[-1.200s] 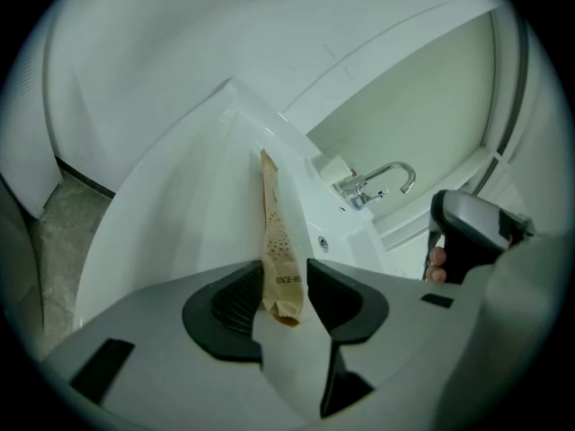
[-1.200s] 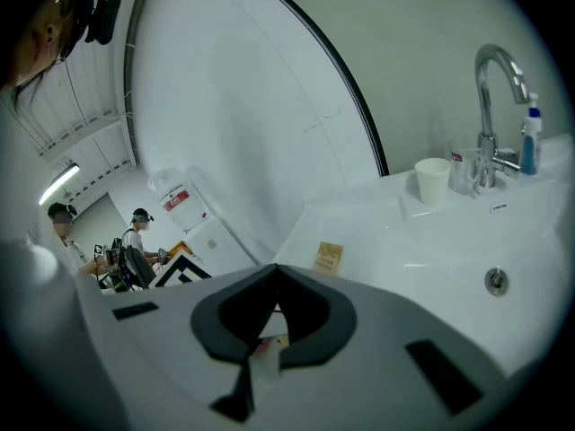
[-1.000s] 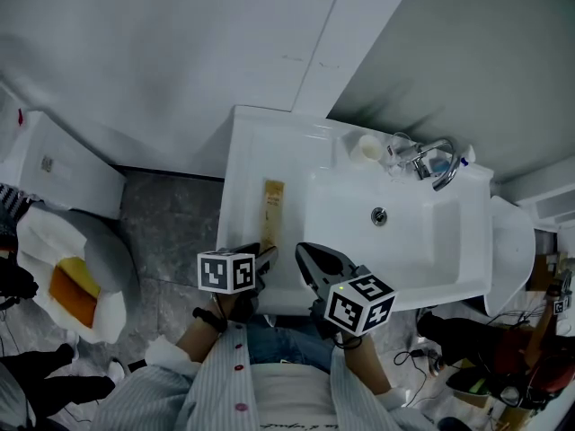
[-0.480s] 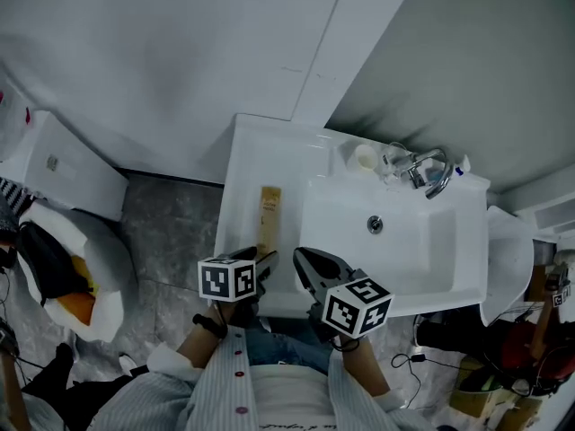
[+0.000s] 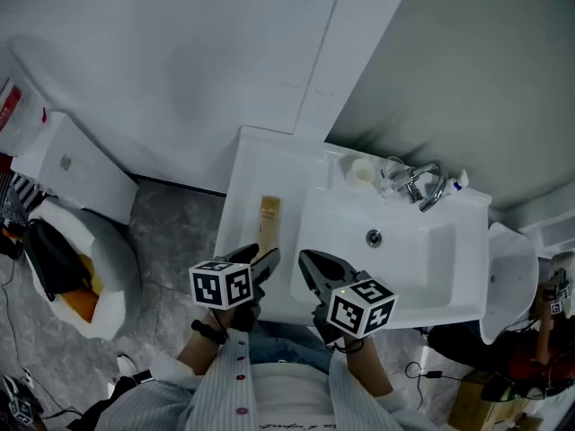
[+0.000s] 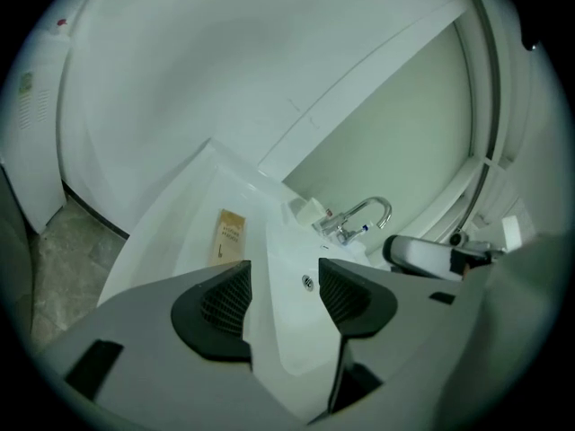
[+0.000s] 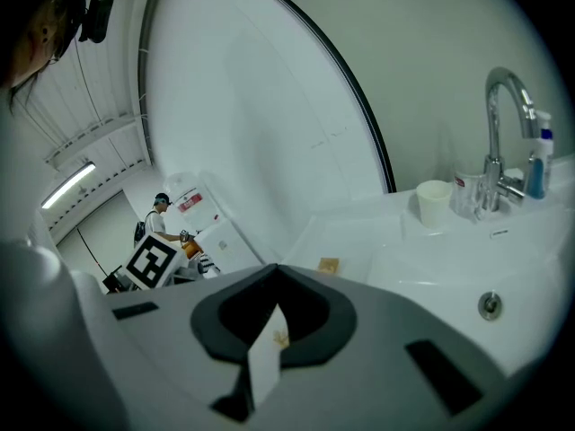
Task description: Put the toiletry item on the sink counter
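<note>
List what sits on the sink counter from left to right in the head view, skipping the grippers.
toiletry sachet → white cup → faucet → small bottle

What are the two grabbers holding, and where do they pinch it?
The right gripper pinches a thin white packet by one end. The left gripper holds nothing; its jaws have just been opening.
</note>
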A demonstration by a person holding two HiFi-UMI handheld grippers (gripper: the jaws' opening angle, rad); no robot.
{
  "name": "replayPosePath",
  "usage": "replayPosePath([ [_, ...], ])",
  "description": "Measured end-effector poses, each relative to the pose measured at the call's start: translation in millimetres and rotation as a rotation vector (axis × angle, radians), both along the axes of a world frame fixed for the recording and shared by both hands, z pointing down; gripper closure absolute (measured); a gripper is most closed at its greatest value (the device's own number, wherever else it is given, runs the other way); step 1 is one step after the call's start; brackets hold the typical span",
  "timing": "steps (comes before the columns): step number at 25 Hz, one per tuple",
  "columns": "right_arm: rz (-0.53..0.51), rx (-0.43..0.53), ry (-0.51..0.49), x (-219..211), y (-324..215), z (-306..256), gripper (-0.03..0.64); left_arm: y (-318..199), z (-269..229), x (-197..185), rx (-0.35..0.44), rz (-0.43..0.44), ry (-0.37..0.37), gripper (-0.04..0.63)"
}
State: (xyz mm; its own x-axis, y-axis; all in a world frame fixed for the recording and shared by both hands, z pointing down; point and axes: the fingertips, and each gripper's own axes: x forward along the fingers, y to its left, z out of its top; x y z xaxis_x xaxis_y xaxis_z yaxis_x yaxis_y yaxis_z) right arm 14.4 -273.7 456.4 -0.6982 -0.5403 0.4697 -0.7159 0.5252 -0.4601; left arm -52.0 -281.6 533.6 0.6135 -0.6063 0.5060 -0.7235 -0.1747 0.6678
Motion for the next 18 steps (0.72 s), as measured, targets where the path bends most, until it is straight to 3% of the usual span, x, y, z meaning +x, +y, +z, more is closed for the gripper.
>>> replayPosePath([
  [5,0.007,0.060,-0.027,3.5,-14.5,-18.5,0.606,-17.4,-54.1,-2.9,0.129,-0.011,0.030,0.382],
  [13,0.014,0.185,-0.032,12.2,-30.0,-61.9,0.606,-26.7,-147.1,17.4,0.348,0.048,0.079,0.465],
  [18,0.016,0.285,-0.032,14.0,-34.5,-95.1,0.606,-24.7,-190.4,29.0,0.466,0.103,0.045,0.530],
])
